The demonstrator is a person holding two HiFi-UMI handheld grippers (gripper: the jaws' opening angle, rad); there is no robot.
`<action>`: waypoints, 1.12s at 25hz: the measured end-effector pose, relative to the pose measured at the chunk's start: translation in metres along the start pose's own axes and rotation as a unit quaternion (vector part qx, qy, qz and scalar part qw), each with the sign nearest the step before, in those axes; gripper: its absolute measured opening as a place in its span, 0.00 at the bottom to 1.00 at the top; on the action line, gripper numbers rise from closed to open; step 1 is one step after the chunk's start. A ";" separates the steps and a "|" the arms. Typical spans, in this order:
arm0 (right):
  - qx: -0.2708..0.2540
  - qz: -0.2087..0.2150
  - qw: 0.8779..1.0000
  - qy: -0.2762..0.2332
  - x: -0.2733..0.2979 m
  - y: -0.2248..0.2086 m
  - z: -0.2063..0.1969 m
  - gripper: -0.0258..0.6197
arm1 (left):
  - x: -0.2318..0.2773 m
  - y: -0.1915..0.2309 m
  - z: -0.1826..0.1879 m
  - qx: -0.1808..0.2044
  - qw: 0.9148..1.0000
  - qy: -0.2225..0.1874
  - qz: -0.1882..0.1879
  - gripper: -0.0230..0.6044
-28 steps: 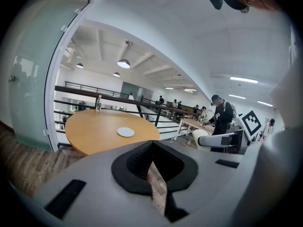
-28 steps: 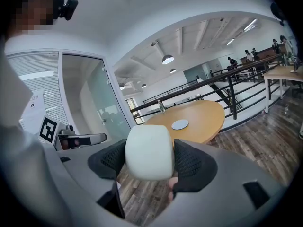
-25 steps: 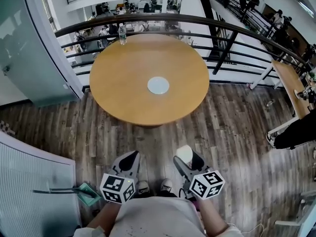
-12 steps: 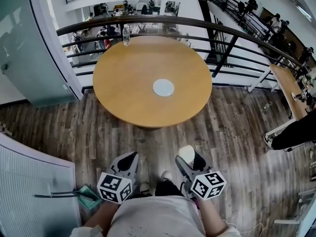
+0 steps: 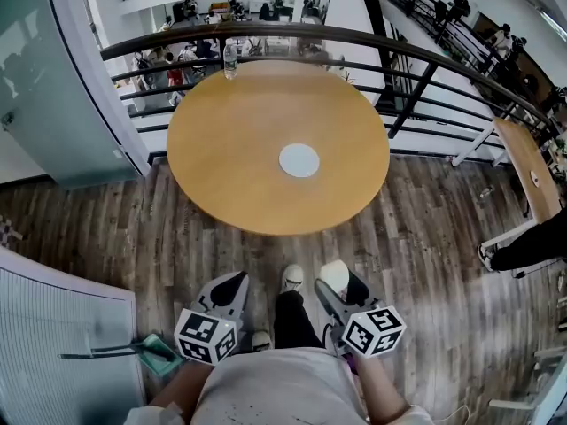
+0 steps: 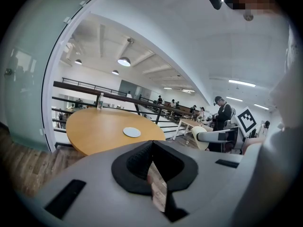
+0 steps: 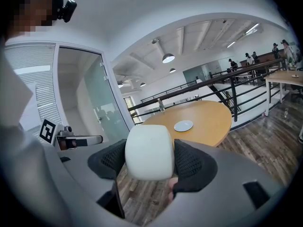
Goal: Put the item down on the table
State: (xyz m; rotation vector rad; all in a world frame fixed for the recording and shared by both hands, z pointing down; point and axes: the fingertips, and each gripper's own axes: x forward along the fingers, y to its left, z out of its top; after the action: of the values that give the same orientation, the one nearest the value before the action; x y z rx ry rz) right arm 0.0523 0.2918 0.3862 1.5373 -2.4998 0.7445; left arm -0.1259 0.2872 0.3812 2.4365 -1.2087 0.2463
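Note:
My right gripper [image 5: 337, 283] is shut on a white cup [image 7: 148, 151], a smooth rounded cup clamped between the black pads; its pale top [image 5: 332, 276] shows in the head view. My left gripper [image 5: 229, 289] is shut with nothing between its jaws, the black pads [image 6: 142, 161] pressed together. Both grippers hover low over the wooden floor, close to the person's body. The round wooden table [image 5: 239, 158] stands ahead, some way beyond both grippers. A white coaster [image 5: 299, 159] lies near its middle.
A clear water bottle [image 5: 230, 60] stands at the table's far edge by the dark curved railing [image 5: 416, 56]. The person's shoe [image 5: 292, 279] steps forward between the grippers. A glass partition [image 5: 53, 87] is at the left, another desk [image 5: 532, 166] at the right.
The view has shifted closer to the table. A leg and shoe have stepped forward between the grippers. Both grippers keep their places and the cup stays held.

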 end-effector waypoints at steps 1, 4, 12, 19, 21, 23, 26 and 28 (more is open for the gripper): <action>0.000 0.000 1.000 0.001 0.007 -0.006 0.003 0.53 | 0.008 0.003 0.003 -0.001 1.000 0.000 0.001 0.07; -0.003 0.001 1.000 0.001 0.032 -0.027 0.016 0.53 | 0.037 0.013 0.011 0.000 1.000 0.004 0.002 0.07; -0.015 0.013 1.000 0.005 0.114 -0.096 0.068 0.53 | 0.144 0.045 0.055 0.006 1.000 0.009 0.008 0.07; -0.029 0.033 0.999 0.013 0.179 -0.149 0.130 0.53 | 0.233 0.067 0.114 0.005 1.000 -0.005 0.016 0.07; -0.029 0.035 0.999 0.015 0.191 -0.167 0.142 0.53 | 0.255 0.070 0.122 0.003 1.000 -0.005 0.018 0.07; -0.028 0.039 0.999 0.019 0.202 -0.181 0.150 0.53 | 0.275 0.074 0.128 0.000 1.000 -0.003 0.022 0.07; -0.029 0.047 0.998 0.028 0.218 -0.196 0.158 0.53 | 0.299 0.078 0.140 -0.002 1.000 -0.004 0.028 0.07; -0.029 0.053 0.998 0.034 0.229 -0.203 0.160 0.53 | 0.310 0.080 0.147 -0.001 1.000 -0.006 0.030 0.07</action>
State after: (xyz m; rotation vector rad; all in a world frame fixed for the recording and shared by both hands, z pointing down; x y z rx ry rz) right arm 0.1428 -0.0413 0.3958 1.3464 -2.5451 0.7185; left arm -0.0039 -0.0425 0.3738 2.4056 -1.2886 0.2498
